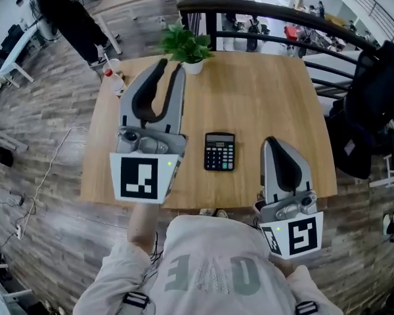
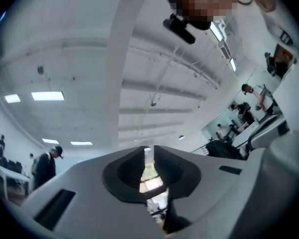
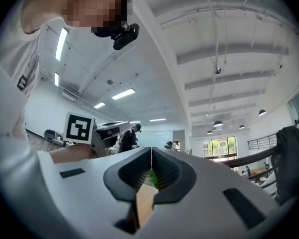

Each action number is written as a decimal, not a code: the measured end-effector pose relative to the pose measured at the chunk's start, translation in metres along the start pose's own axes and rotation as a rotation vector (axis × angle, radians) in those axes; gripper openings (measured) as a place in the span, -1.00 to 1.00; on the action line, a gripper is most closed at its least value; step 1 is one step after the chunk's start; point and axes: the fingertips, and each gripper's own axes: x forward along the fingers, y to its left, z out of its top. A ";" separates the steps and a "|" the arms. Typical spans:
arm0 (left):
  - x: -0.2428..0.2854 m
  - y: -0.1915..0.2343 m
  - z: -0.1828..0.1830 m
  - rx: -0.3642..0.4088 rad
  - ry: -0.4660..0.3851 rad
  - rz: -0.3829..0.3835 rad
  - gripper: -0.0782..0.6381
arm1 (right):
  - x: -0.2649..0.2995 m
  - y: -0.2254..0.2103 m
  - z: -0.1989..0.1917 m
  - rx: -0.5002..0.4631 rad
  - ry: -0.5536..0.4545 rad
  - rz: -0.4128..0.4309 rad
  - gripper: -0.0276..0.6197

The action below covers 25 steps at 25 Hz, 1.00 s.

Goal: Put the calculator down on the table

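Observation:
A black calculator (image 1: 220,151) lies flat, keys up, on the wooden table (image 1: 262,97), near its front edge, with nothing touching it. My left gripper (image 1: 173,65) is lifted high over the table's left half, left of the calculator. Its tips stand a narrow gap apart and hold nothing. The left gripper view tilts up at the ceiling, and light shows between the left gripper's (image 2: 148,151) tips. My right gripper (image 1: 270,140) hovers right of the calculator with its tips together and empty. In the right gripper view the right gripper's (image 3: 151,151) tips meet.
A small potted plant (image 1: 186,46) stands at the table's far edge, and a bottle (image 1: 113,81) at its far left corner. A dark curved railing (image 1: 282,12) runs behind the table. A black garment (image 1: 374,97) hangs at the right. A person (image 1: 69,12) stands at the far left.

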 end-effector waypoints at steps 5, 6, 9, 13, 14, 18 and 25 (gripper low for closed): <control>-0.063 0.008 0.050 0.103 -0.097 0.204 -0.76 | 0.010 0.015 0.018 -0.010 -0.068 0.026 -0.85; -0.075 0.004 0.053 0.086 -0.113 0.221 -0.76 | 0.011 0.016 0.020 -0.014 -0.078 0.023 -0.85; -0.096 -0.016 0.051 0.042 -0.122 0.225 -0.76 | 0.014 0.020 0.021 0.000 -0.094 0.020 -0.85; -0.094 -0.034 0.047 0.016 -0.094 0.184 -0.76 | 0.020 0.030 0.023 -0.002 -0.089 0.059 -0.85; -0.092 -0.037 0.047 0.024 -0.088 0.177 -0.76 | 0.022 0.031 0.024 -0.020 -0.086 0.062 -0.85; -0.088 -0.039 0.036 0.002 -0.049 0.172 -0.76 | 0.023 0.032 0.026 -0.098 -0.080 0.042 -0.86; -0.086 -0.035 0.033 0.015 -0.025 0.199 -0.76 | 0.020 0.027 0.032 -0.089 -0.098 -0.019 -0.85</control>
